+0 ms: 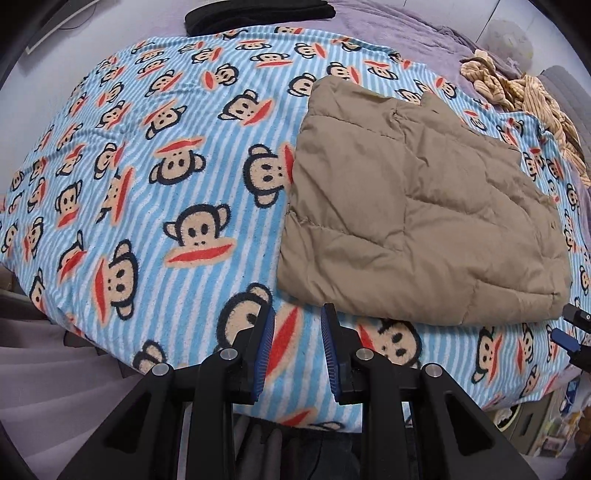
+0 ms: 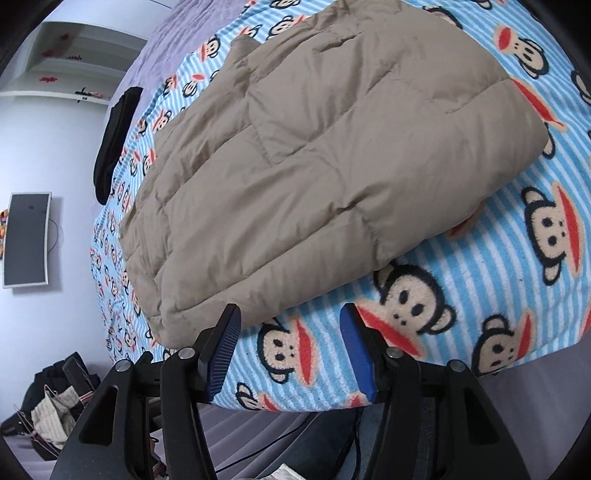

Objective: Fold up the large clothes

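Note:
A tan quilted puffer jacket (image 1: 417, 210) lies folded into a thick rectangle on a blue-striped monkey-print blanket (image 1: 155, 155). It also shows in the right wrist view (image 2: 314, 158). My left gripper (image 1: 297, 314) is open and empty, just in front of the jacket's near left corner, above the blanket. My right gripper (image 2: 290, 314) is open and empty, close to the jacket's near edge; its left finger (image 2: 221, 343) sits just under the jacket's corner. The right gripper's tip also shows at the right edge of the left wrist view (image 1: 570, 328).
A folded black garment (image 1: 258, 14) lies at the far edge of the blanket. A striped yellow garment (image 1: 517, 92) is bunched at the far right. A pile of clothes and hangers (image 2: 55, 406) lies on the floor. A monitor (image 2: 26, 240) hangs on the wall.

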Available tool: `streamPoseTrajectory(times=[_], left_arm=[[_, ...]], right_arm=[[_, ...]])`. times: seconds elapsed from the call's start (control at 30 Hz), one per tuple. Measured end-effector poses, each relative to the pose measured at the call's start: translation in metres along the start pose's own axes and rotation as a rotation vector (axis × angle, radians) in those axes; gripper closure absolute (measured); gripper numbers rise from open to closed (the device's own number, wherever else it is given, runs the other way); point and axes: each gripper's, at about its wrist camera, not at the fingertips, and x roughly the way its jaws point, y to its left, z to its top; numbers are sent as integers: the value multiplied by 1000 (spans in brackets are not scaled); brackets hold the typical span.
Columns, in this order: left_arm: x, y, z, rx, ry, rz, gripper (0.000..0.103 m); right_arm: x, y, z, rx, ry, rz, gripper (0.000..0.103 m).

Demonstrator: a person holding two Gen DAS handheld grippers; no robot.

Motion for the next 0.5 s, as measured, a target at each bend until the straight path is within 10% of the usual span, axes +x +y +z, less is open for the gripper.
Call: streamPoseTrajectory(times=[0.07,0.13,0.5], left_arm=[[-7,-5,-3,12,0,-6,72],[-13,-8,-4,15,-7,6,5],[-25,-45,2,30,-32,26,1]], right_arm=[[-1,13,-5,-37,4,-1,33],[0,26,-8,-74,11,-5,32],[-2,56,0,-214,47,-58,29]])
